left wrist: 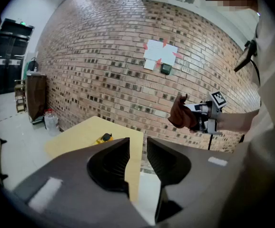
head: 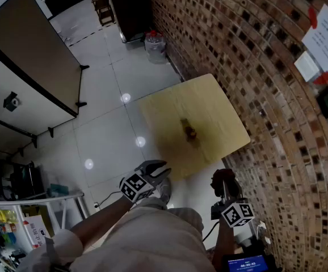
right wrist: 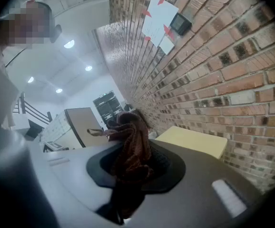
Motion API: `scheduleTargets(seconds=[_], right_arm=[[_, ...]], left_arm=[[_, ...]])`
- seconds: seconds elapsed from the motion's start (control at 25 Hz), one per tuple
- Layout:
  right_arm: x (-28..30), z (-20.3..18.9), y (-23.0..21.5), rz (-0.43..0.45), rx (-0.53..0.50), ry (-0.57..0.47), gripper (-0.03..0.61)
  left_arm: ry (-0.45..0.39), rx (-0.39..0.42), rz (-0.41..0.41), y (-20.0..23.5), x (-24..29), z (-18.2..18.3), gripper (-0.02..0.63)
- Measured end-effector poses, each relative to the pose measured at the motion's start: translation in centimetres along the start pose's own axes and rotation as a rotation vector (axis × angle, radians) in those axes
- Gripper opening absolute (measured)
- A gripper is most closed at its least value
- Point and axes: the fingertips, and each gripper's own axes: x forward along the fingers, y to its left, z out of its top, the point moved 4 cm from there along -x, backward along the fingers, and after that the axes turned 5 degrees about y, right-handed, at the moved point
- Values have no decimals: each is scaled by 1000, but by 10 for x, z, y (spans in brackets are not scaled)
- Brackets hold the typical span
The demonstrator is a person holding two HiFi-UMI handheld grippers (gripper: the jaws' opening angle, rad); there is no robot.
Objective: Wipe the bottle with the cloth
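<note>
As the person stands short of the desk (head: 218, 109), a small yellowish bottle (head: 189, 131) with a dark top rests near the middle of it. It is too small for me to tell what it holds or whether it is upright. Past the desk's far end, on the floor by the brick wall (head: 238, 50), is a clear plastic jug (head: 155, 46) with a red cap, and I cannot make out what is inside it. The right tongs (right wrist: 130, 148) are clamped on a brown cloth (right wrist: 128, 125), which bunches up out of them and hangs down below. They are held off the desk's near edge on the wall side, well apart from the bottle. The left tongs (left wrist: 138, 146) are off that same near edge, toward the open floor. Their jaws are a little apart with nothing between them, and the bottle is well ahead on the desk, untouched
</note>
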Motion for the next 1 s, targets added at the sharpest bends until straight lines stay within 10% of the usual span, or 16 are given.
scheduleTargets(seconds=[0.44,1.0], right_arm=[[43,4,-18,-76,49,-13,80],[128,4,-71,47,102,92,80]], left_arm=[[208,443,-83,66,88,30,195],[632,842,-99,113,239,26,270]])
